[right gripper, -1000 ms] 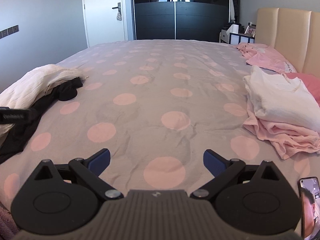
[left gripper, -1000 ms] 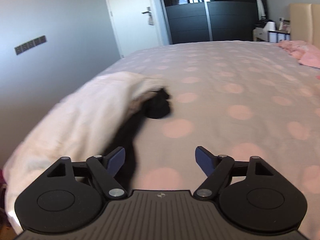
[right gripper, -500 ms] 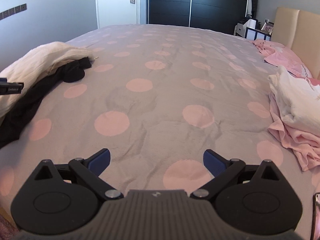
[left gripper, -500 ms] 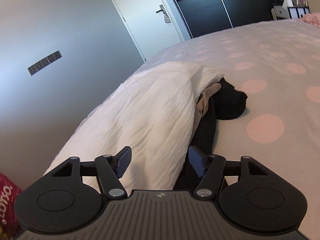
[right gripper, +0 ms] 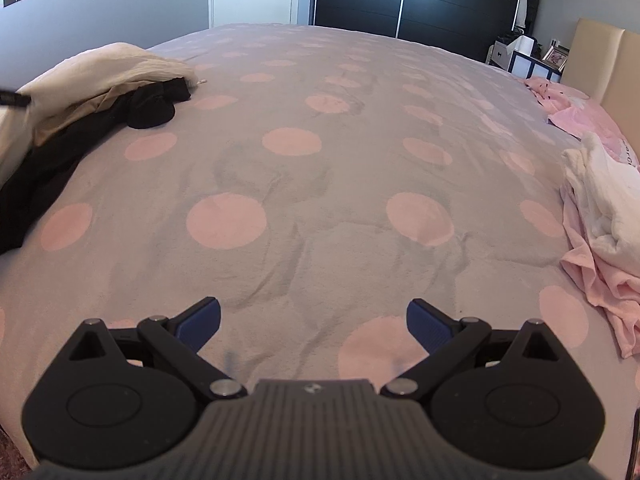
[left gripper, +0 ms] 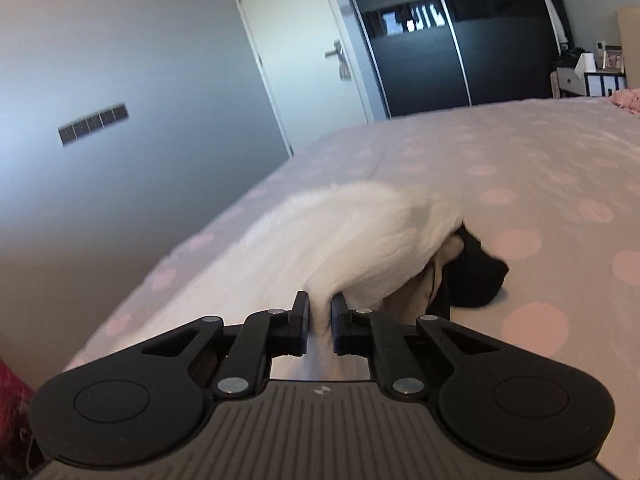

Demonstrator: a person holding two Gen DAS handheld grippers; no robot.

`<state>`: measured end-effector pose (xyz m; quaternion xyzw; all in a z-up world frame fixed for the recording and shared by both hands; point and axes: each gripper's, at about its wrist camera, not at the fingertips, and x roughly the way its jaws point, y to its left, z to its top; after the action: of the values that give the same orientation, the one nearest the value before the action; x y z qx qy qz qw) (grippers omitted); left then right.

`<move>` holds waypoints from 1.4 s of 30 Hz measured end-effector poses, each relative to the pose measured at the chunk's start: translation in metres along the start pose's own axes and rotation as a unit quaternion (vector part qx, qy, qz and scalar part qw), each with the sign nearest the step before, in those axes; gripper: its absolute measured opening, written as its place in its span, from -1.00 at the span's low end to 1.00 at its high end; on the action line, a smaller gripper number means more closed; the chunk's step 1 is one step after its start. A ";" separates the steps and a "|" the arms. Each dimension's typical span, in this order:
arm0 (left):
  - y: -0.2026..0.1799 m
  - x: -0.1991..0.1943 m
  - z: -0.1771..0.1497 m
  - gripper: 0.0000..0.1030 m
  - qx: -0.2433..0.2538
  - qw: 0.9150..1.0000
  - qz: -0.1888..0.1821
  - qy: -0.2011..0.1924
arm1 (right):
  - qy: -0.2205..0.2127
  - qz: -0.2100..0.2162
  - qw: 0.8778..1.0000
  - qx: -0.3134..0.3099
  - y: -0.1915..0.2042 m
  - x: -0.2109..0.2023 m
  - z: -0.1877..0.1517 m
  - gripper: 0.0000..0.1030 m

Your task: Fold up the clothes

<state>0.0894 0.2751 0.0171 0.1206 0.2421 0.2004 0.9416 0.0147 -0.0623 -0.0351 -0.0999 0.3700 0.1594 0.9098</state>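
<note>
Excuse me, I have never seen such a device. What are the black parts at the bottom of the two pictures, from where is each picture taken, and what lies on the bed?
The black parts are two hand-held grippers; a person carries one in each hand. Each has a camera looking forward along its two fingers, so each picture is one gripper's own view.

In the left view, the left gripper has its fingers shut on a white garment. A black garment lies partly under it.

In the right view, the right gripper is open and holds nothing, above the dotted bedspread. On the left lies the same heap, on the right a pile of pink and white clothes.
</note>
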 end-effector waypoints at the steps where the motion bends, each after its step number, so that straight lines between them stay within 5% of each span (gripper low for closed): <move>1: 0.001 -0.010 0.009 -0.84 0.000 1.000 -0.009 -0.013 | -0.002 0.001 1.000 0.000 0.000 -0.001 0.000 0.95; 5: 0.008 -0.039 0.030 -0.84 -0.022 0.999 -0.043 -0.021 | -0.012 0.008 1.000 -0.004 0.003 -0.009 0.000 0.95; 15: -0.040 -0.126 0.027 -0.86 0.036 0.987 -0.147 -0.047 | -0.054 0.006 0.998 0.009 -0.007 -0.042 -0.001 0.95; 20: -0.071 -0.179 0.019 -0.86 0.059 0.971 -0.229 -0.036 | -0.071 0.004 0.997 0.017 -0.014 -0.059 -0.003 0.95; 26: -0.100 -0.213 -0.015 -0.85 0.087 0.939 -0.330 0.038 | -0.079 -0.011 0.996 0.042 -0.033 -0.072 -0.004 0.95; 31: -0.112 -0.207 -0.054 -0.75 0.122 0.922 -0.347 0.118 | -0.064 0.001 0.997 0.049 -0.036 -0.072 -0.008 0.95; 33: -0.111 -0.207 -0.060 -0.63 0.124 0.924 -0.339 0.125 | -0.060 0.009 0.997 0.041 -0.033 -0.071 -0.009 0.95; 36: -0.100 -0.202 -0.061 -0.08 0.112 0.926 -0.336 0.129 | -0.056 0.023 0.997 0.039 -0.028 -0.068 -0.007 0.95; 42: -0.058 -0.176 -0.059 0.14 0.090 0.944 -0.287 0.138 | -0.049 0.055 0.997 0.018 -0.009 -0.062 0.010 0.91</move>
<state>-0.0633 0.1542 0.0198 0.1018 0.4107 -0.0860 0.9020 -0.0171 -0.0813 0.0160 -0.0545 0.3325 0.2073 0.9184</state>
